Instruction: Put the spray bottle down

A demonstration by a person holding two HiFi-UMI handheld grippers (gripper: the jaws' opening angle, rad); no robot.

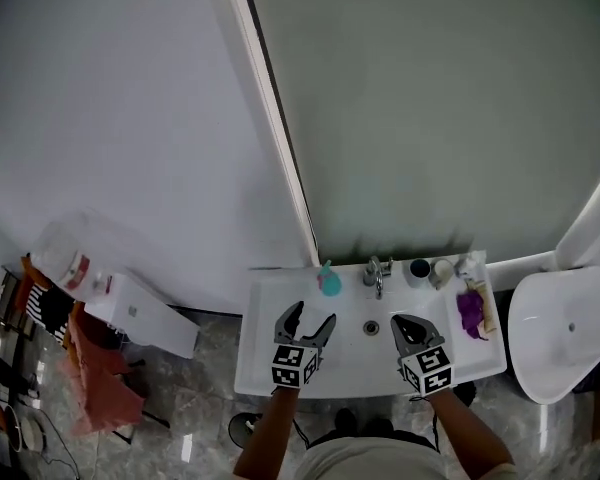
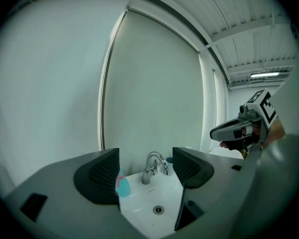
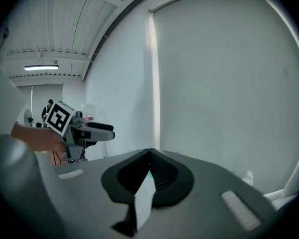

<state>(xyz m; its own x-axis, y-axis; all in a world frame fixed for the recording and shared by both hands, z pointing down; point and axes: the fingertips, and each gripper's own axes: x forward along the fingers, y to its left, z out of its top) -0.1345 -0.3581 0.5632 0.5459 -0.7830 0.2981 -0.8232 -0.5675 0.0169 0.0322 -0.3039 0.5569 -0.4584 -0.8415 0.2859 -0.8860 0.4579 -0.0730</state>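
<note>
White sink (image 1: 265,353), spray bottle (image 1: 329,281) on rim beyond left gripper (image 1: 313,315), jaws apart

Hiding part of the spray bottle (image 2: 122,187) behind the left tool (image 2: 145,166). Cutting off the white basin (image 1: 563,330) at the right edge.

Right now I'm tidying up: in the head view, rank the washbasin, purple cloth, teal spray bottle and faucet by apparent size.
1. washbasin
2. purple cloth
3. teal spray bottle and faucet: these look about alike, so I won't rank them.
</note>
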